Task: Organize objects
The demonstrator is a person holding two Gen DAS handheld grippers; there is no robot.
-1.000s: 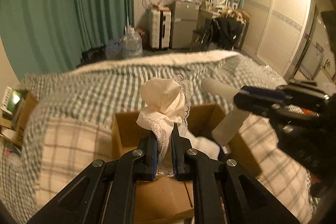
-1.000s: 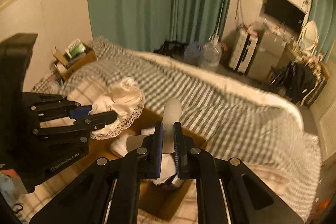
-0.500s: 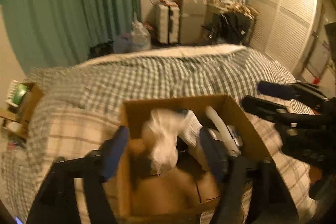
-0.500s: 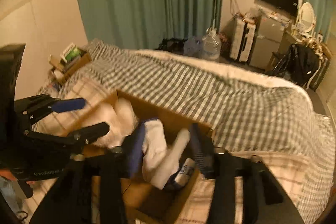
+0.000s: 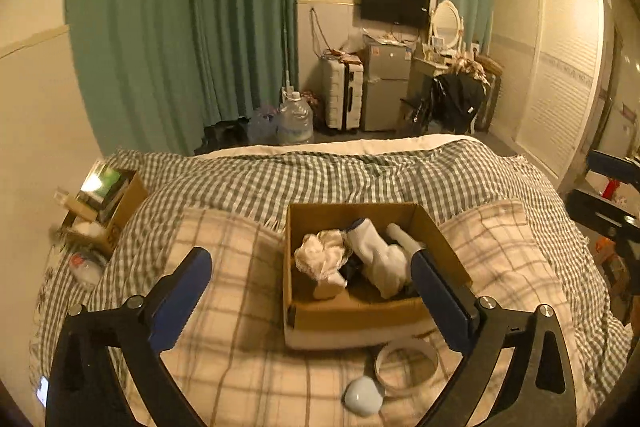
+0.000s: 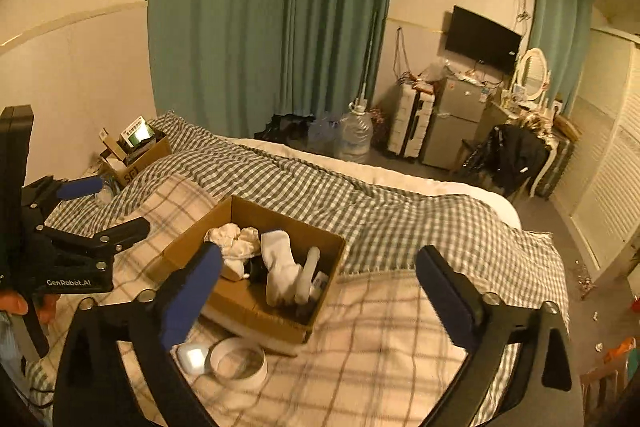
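Both grippers are spread wide and holding nothing: the left gripper [image 5: 310,297] and the right gripper [image 6: 318,285] hang over the plaid blanket [image 5: 240,307]. The open brown cardboard box [image 5: 360,315] sits on it, with the cream lace-trimmed cloth [image 5: 322,253], a white sock [image 5: 380,259] and a pale tube [image 6: 308,273] inside. A white tape ring [image 5: 406,363] lies just beside the box.

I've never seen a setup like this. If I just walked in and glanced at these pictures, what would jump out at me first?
Probably the open cardboard box in the middle of the checked bed, stuffed with a cream lacy cloth and white socks. Framing it, the left gripper and right gripper both gape wide and hold nothing. In front of the box lie a tape roll and a small pale case.
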